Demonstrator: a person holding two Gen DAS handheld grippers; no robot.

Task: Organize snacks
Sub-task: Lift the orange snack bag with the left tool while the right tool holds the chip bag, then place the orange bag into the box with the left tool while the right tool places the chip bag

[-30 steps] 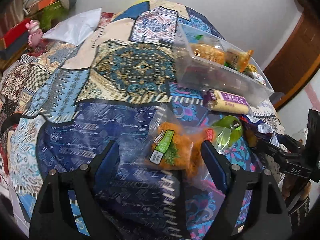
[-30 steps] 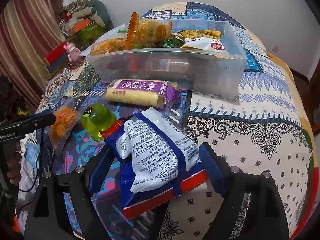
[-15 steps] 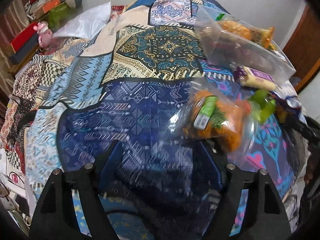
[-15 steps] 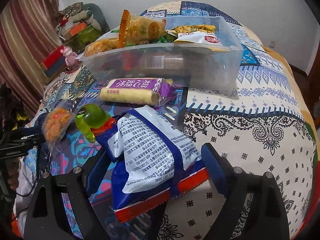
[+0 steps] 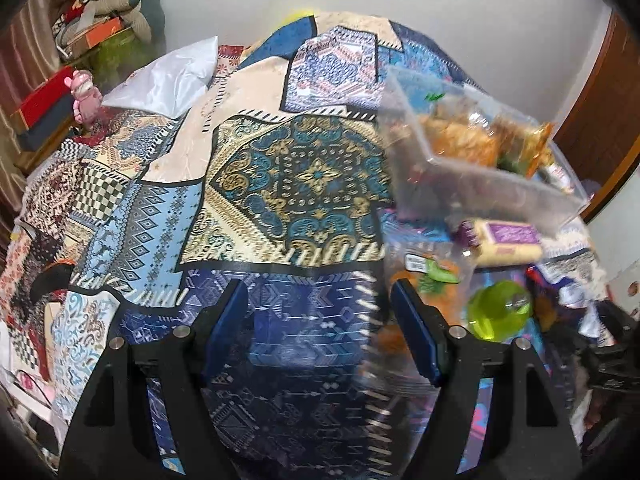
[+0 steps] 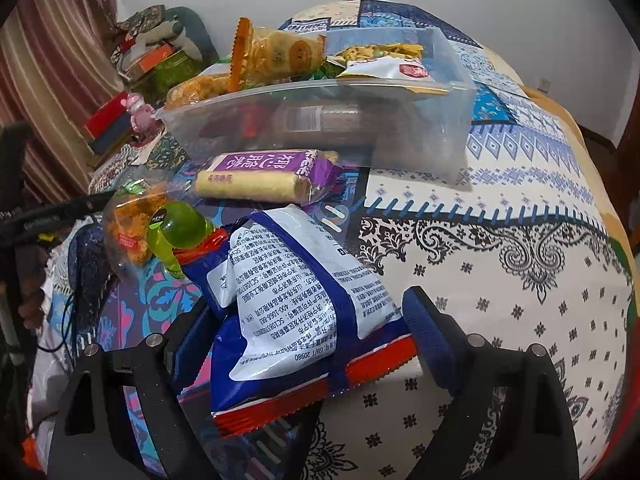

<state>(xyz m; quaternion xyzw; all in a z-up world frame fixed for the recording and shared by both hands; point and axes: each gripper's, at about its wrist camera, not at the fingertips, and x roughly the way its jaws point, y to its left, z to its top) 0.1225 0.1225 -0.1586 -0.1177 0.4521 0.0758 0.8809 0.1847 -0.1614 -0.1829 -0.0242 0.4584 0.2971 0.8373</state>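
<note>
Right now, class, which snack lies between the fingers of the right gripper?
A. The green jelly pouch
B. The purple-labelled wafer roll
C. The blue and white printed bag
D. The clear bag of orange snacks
C: in the right wrist view the blue and white printed bag lies between the open fingers of the right gripper, while the other three snacks lie farther off, toward the clear bin.

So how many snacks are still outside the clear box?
4: the blue-and-white bag between the right fingers, the purple wafer pack, the green jelly, and the orange snack bag. Others may be hidden.
</note>
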